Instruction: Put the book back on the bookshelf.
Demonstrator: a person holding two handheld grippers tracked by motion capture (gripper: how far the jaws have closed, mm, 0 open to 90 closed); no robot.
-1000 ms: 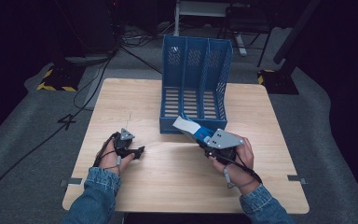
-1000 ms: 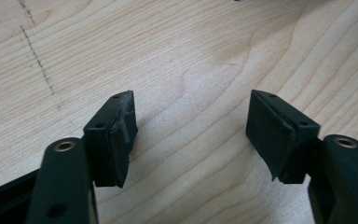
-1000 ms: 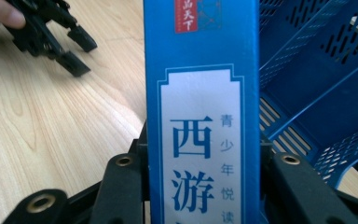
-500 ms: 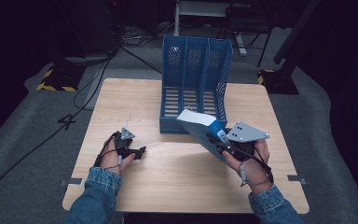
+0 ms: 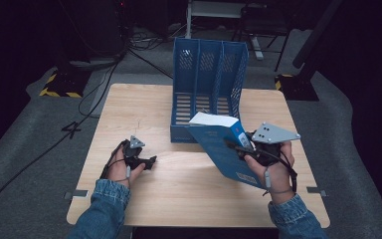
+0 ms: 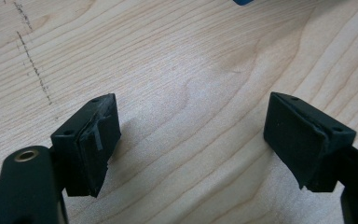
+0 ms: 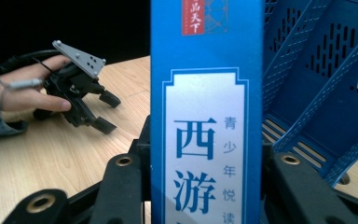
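Observation:
A blue book (image 5: 218,145) with white page edges and Chinese lettering on its spine (image 7: 207,116) hangs tilted above the table, in front of the blue file rack (image 5: 206,64). My right gripper (image 5: 242,146) is shut on its spine end, and both jaws flank the spine in the right gripper view. My left gripper (image 5: 148,162) rests low on the wooden table (image 5: 179,199) at the left. Its jaws have just been opening and stand wide apart, with nothing but bare wood between the pads (image 6: 92,140). The left gripper (image 7: 103,112) is also visible in the right gripper view.
The file rack (image 7: 317,70) has three slots, opens toward me and stands at the table's far middle. Cables run over the grey floor (image 5: 40,144) to the left of the table. Dark equipment stands behind it.
My right gripper has lifted the book off the table, drawn it to the right and tilted it up onto its edge. The left hand has stayed in place.

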